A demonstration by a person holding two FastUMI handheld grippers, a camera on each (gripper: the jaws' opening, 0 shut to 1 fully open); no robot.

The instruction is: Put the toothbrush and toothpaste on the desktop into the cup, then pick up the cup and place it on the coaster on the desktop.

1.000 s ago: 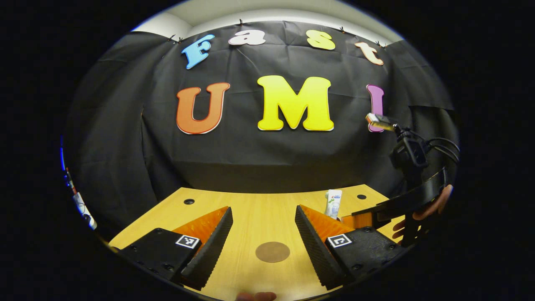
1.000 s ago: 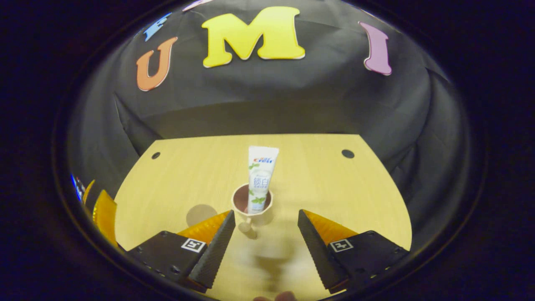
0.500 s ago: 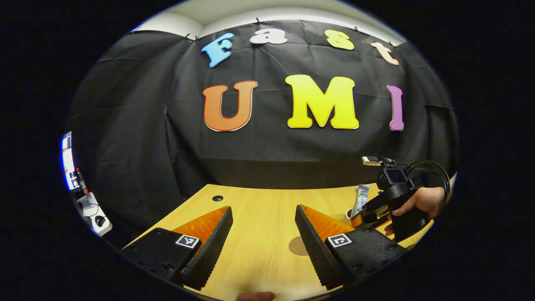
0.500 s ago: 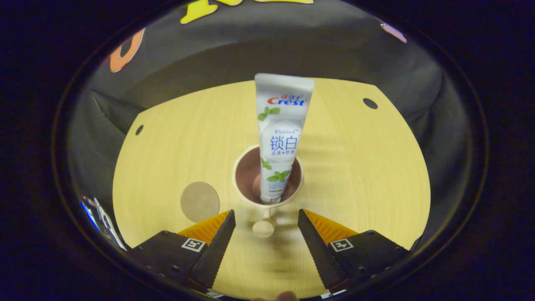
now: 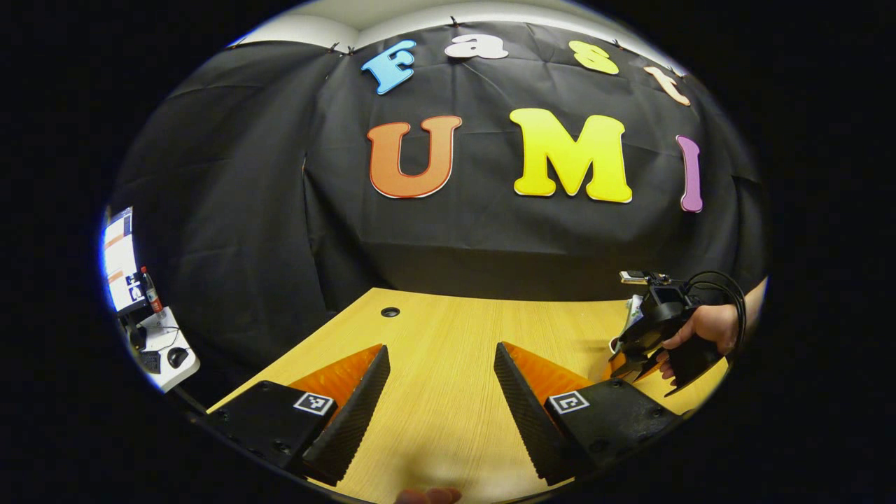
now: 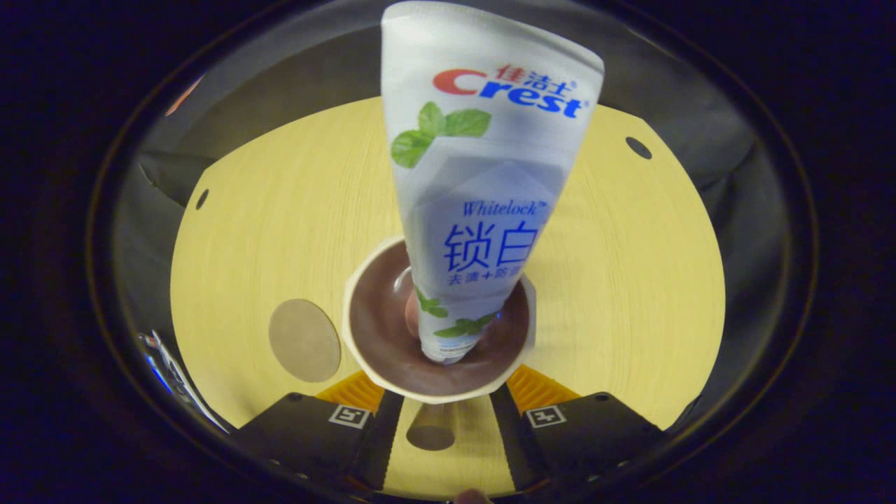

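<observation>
- In the right gripper view, the right hand-held gripper [image 6: 442, 427] is seen low over the bench [image 6: 616, 280], its two fingers reaching under the rim of the cup [image 6: 392, 364], one on each side of the cup's lower part.
- The fingers stand close together around the cup, but whether both press on it cannot be told, since the rim hides the contact.
- The cup has a pale outside and a dark brown inside, and stands on the bench just beyond the finger bases.
- The toothpaste [image 6: 483, 182] stands in the cup with its capped end down at the bottom and its flat crimped end leaning up toward the camera.
- A small rounded pinkish shape is seen inside the cup beside the tube; what it is cannot be told.
- The coaster [image 6: 304, 340], a flat round brown disc, lies on the bench just left of the cup, apart from it.
- In the left gripper view, the left hand-held gripper [image 5: 441, 406] is released, its fingers spread wide with only bare bench between them.
- Farther off at the right edge of that view, the right hand-held gripper is seen held by a hand [image 5: 707, 329], tilted down at the cup, of which only a sliver shows.
- A dark round hole [image 5: 390, 312] is seen near the bench's far edge.
</observation>
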